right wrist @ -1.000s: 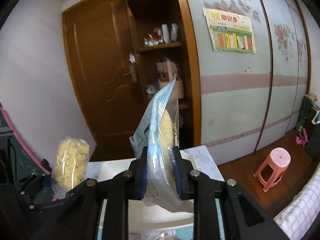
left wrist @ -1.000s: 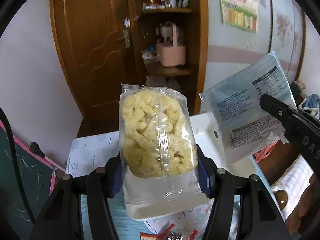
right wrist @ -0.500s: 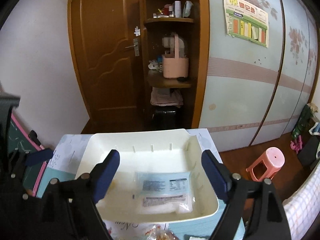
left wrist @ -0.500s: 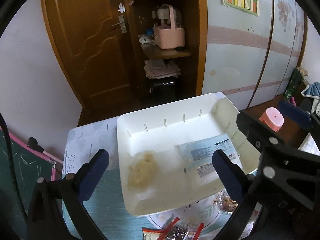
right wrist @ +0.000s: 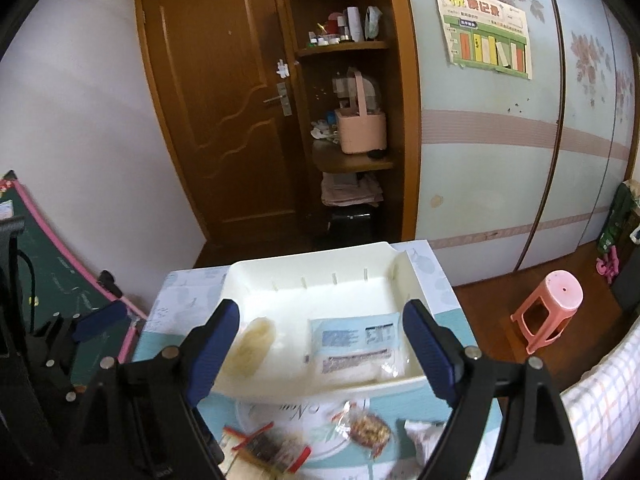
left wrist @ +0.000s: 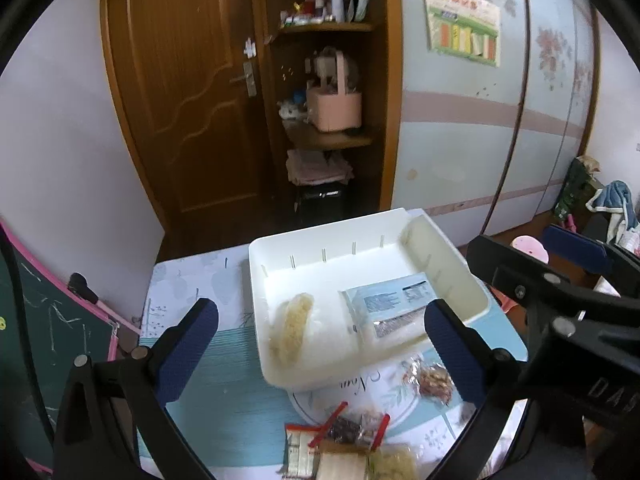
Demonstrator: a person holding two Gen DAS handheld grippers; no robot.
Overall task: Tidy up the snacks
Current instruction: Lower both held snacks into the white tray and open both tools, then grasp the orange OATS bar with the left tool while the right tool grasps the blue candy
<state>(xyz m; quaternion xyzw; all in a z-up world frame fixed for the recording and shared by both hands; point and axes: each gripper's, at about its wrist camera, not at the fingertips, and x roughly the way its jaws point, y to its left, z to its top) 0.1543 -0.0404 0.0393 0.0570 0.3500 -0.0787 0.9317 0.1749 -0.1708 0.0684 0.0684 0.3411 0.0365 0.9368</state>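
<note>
the white tray (right wrist: 408,276) sits open-topped on the table; its raised walls block any level approach. inside, a yellow snack pack (right wrist: 252,346) fills the left part and a blue packet (right wrist: 356,346) the right, with a bare strip between them and along the far wall. loose snack bags (right wrist: 368,432) crowd the table in front of the tray.

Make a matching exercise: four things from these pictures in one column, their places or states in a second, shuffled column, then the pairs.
1. Yellow snack pack
2. Blue packet
3. Red-striped packs
4. Left gripper

A. on the table in front of the tray
B. open, holding nothing
C. left part of the tray
D. right part of the tray

Pairs: 1-C, 2-D, 3-A, 4-B
</note>
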